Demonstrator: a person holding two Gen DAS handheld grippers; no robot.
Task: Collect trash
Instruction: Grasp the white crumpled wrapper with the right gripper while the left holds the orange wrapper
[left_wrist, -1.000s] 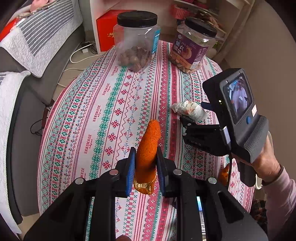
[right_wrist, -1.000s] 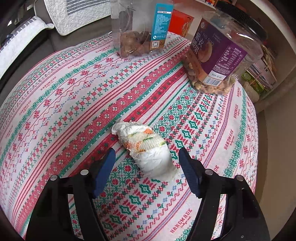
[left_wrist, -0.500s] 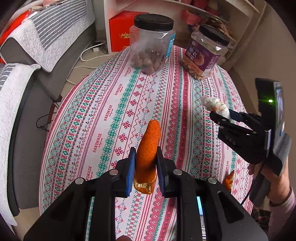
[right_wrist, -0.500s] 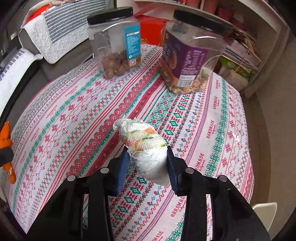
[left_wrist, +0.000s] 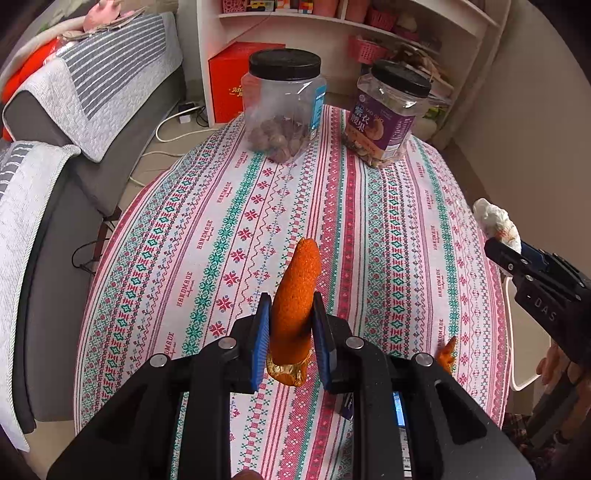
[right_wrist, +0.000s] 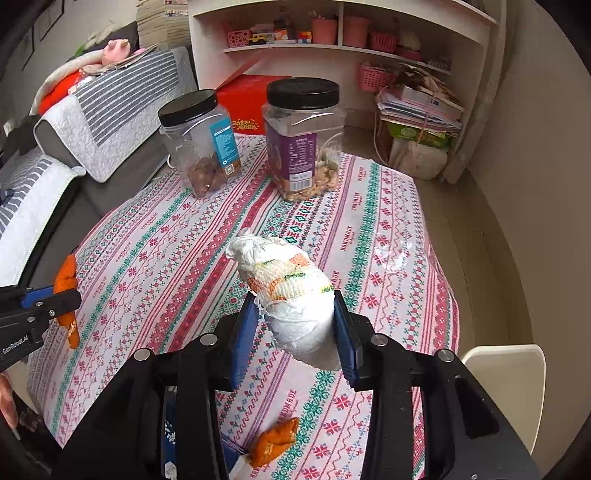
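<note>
My left gripper (left_wrist: 290, 345) is shut on an orange snack wrapper (left_wrist: 295, 299) with a gold end, held above the patterned tablecloth (left_wrist: 229, 206). My right gripper (right_wrist: 293, 334) is shut on a crumpled white wrapper (right_wrist: 291, 291) with orange and green print, lifted clear of the table. That white wrapper (left_wrist: 496, 221) shows at the right edge of the left wrist view, and the orange wrapper (right_wrist: 66, 280) at the left edge of the right wrist view. Another orange scrap (right_wrist: 273, 441) lies on the cloth near the table's front edge.
Two clear jars with black lids stand at the far end: one with nuts (left_wrist: 282, 110), one with a purple label (left_wrist: 388, 118). A grey sofa (left_wrist: 55, 155) runs along the left. White shelves (right_wrist: 332, 44) and a red box (left_wrist: 232, 77) stand behind. A cream chair (right_wrist: 509, 380) is at right.
My right gripper closed on the white wrapper, lifted it off the cloth and carried it up and to the right. The left gripper kept its hold on the orange wrapper, almost still.
</note>
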